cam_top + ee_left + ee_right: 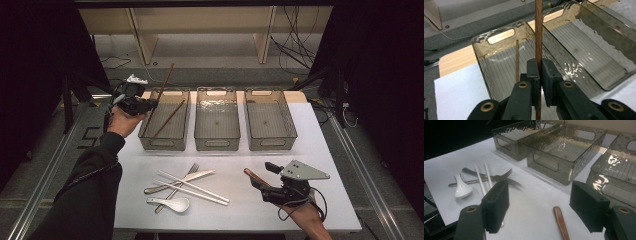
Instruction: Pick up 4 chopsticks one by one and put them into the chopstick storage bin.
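My left gripper (151, 104) hovers at the left rim of the left smoky plastic bin (163, 143). It is shut on a long brown chopstick (165, 82) that stands tilted over the bin. In the left gripper view the pads (534, 72) pinch this chopstick (539, 32). A second brown chopstick (168, 119) (517, 60) lies slanted inside that bin. My right gripper (263, 177) (540, 200) rests low near the table's front right, with its jaws wide open. A brown utensil handle (250, 175) (561, 223) lies on the white table between them, untouched.
The middle bin (217, 144) and right bin (272, 144) stand beside the left one along the back. At the front centre lie a knife (197, 176), a fork (189, 172), two white chopsticks (200, 189) and a white spoon (172, 203).
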